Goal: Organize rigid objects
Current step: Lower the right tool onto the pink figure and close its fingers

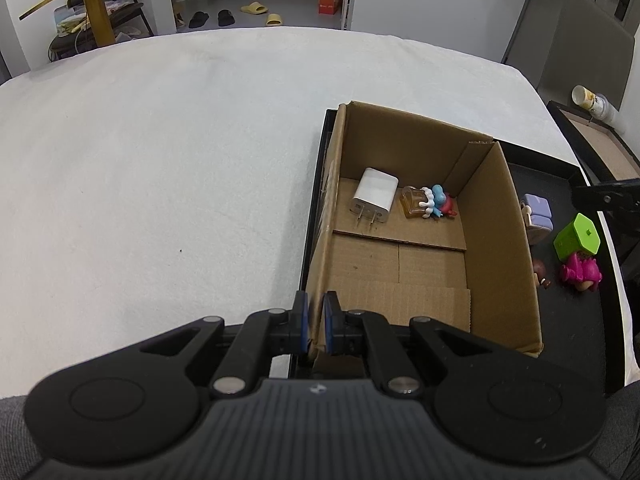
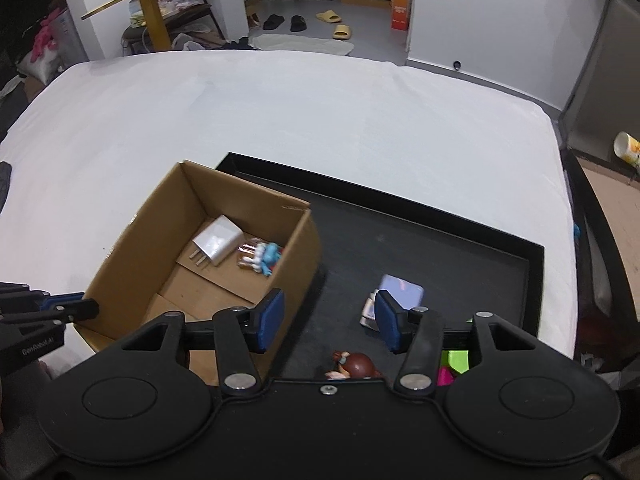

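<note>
My left gripper (image 1: 315,304) is shut on the near left wall of the open cardboard box (image 1: 492,240), which stands in the left part of a black tray (image 2: 440,240). In the box lie a white charger (image 1: 374,196) and a small blue-and-white figure (image 1: 434,202) beside an amber piece. My right gripper (image 2: 329,312) is open over the tray, right of the box, with nothing between its fingers. Just beyond its right finger lies a purple block (image 2: 400,292). A brown-haired figure (image 2: 356,364) sits close under it. A green cube (image 1: 578,236) and a pink figure (image 1: 582,274) lie further right.
The tray rests on a white-covered table (image 1: 160,160). To the right stands another dark-framed tray (image 1: 600,144) with a tipped cup (image 1: 592,100). Beyond the table's far edge are a yellow side table (image 2: 152,4) and slippers on the floor.
</note>
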